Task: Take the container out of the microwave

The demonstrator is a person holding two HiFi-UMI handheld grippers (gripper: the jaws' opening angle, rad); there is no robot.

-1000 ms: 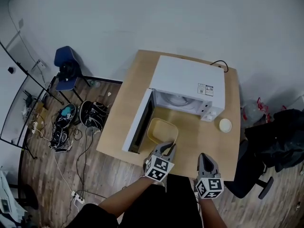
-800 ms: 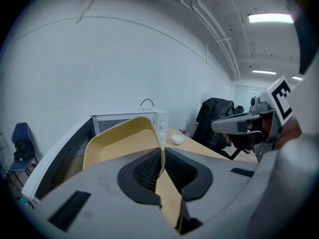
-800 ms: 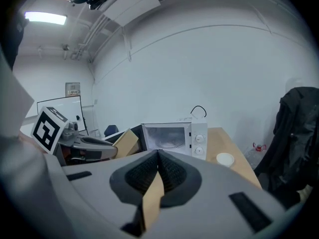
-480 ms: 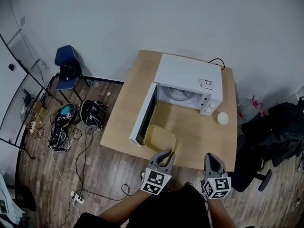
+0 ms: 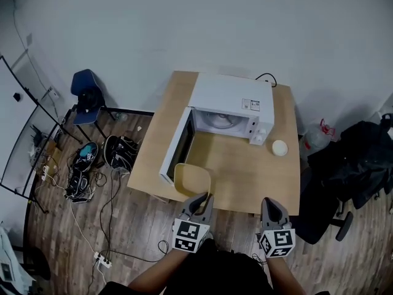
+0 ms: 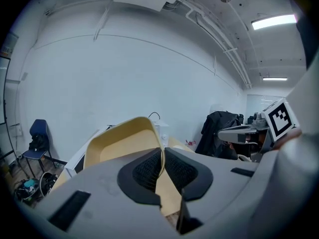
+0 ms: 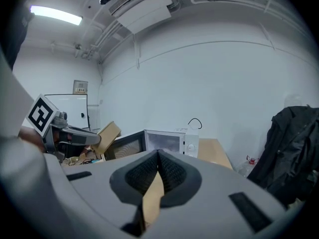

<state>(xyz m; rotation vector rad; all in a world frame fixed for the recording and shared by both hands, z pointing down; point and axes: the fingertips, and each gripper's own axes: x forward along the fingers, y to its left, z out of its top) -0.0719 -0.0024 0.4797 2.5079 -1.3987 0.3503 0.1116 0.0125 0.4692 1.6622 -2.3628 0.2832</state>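
Observation:
The yellow container [image 5: 191,180] hangs over the table's front edge, clear of the white microwave [image 5: 232,100], whose door [image 5: 175,147] stands wide open to the left. My left gripper [image 5: 202,200] is shut on the container's near rim; in the left gripper view the thin yellow wall [image 6: 122,141] is pinched between the pads [image 6: 147,168]. My right gripper [image 5: 271,206] hovers to the right, off the table's front edge, with its pads together and nothing between them [image 7: 158,171]. The right gripper view shows the microwave [image 7: 167,141] ahead and the held container [image 7: 107,133] to the left.
A small white disc [image 5: 279,147] lies on the wooden table [image 5: 245,174] right of the microwave. A blue chair [image 5: 86,88], shoes and cables [image 5: 98,158] are on the floor at left. A black office chair draped in dark clothing [image 5: 353,165] stands at right.
Both grippers have drawn back towards the person and risen. The container has gone with the left gripper from in front of the microwave's opening to the table's front edge.

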